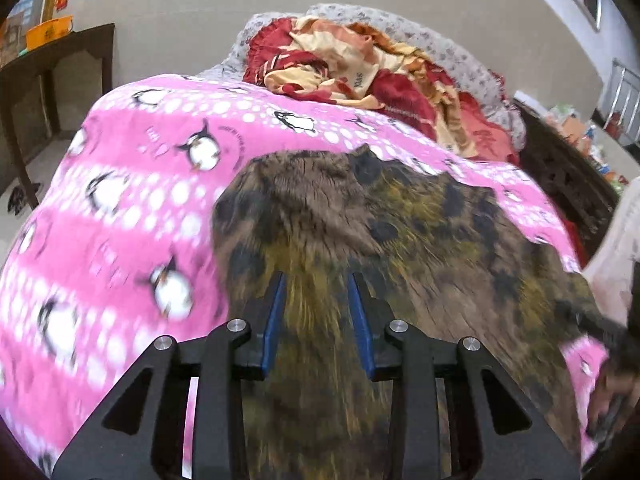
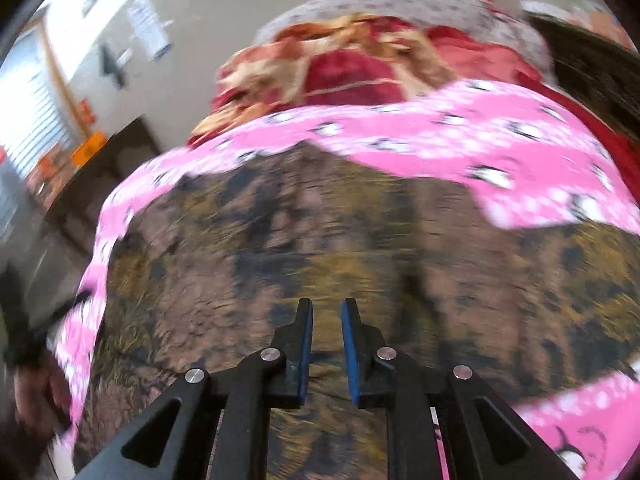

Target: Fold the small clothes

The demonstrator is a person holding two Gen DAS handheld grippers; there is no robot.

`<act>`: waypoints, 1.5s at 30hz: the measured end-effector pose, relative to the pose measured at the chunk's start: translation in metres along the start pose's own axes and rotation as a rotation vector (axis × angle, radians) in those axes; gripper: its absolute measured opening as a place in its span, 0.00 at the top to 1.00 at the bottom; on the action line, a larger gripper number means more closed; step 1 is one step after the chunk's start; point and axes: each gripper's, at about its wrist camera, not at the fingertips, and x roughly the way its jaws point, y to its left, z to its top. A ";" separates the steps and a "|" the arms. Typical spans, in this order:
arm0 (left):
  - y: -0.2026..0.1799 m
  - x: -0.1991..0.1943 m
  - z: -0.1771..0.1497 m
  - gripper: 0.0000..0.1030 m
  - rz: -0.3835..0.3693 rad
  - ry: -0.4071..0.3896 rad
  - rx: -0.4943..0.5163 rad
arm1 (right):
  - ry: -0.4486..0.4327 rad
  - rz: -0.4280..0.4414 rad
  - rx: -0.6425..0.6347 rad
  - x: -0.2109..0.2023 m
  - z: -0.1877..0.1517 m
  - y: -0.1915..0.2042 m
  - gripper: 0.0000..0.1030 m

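A brown and olive mottled garment (image 1: 360, 232) lies spread flat on a pink penguin-print blanket (image 1: 132, 184). My left gripper (image 1: 318, 280) is open and empty, hovering over the garment's near part. In the right wrist view the same garment (image 2: 320, 240) fills the middle on the pink blanket (image 2: 500, 148). My right gripper (image 2: 326, 306) is open a little and empty above the garment. Both views are blurred by motion.
A heap of red and cream cloth (image 1: 360, 68) on a grey flowered cover (image 1: 460, 52) lies beyond the blanket. A dark wooden table (image 1: 52, 80) stands at the left. Dark carved wood (image 1: 560, 168) is at the right. A hand (image 2: 36, 392) shows at the left edge.
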 end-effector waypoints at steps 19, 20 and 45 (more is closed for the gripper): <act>0.034 0.056 -0.019 0.64 0.095 0.072 -0.048 | 0.114 -0.238 0.008 0.066 0.028 -0.010 0.67; 0.030 0.051 -0.016 0.64 0.108 0.088 -0.023 | 0.120 -0.246 -0.004 0.060 0.030 -0.005 0.67; -0.011 0.015 -0.079 0.61 0.039 0.098 0.097 | 0.059 -0.170 -0.020 -0.008 -0.041 0.031 0.55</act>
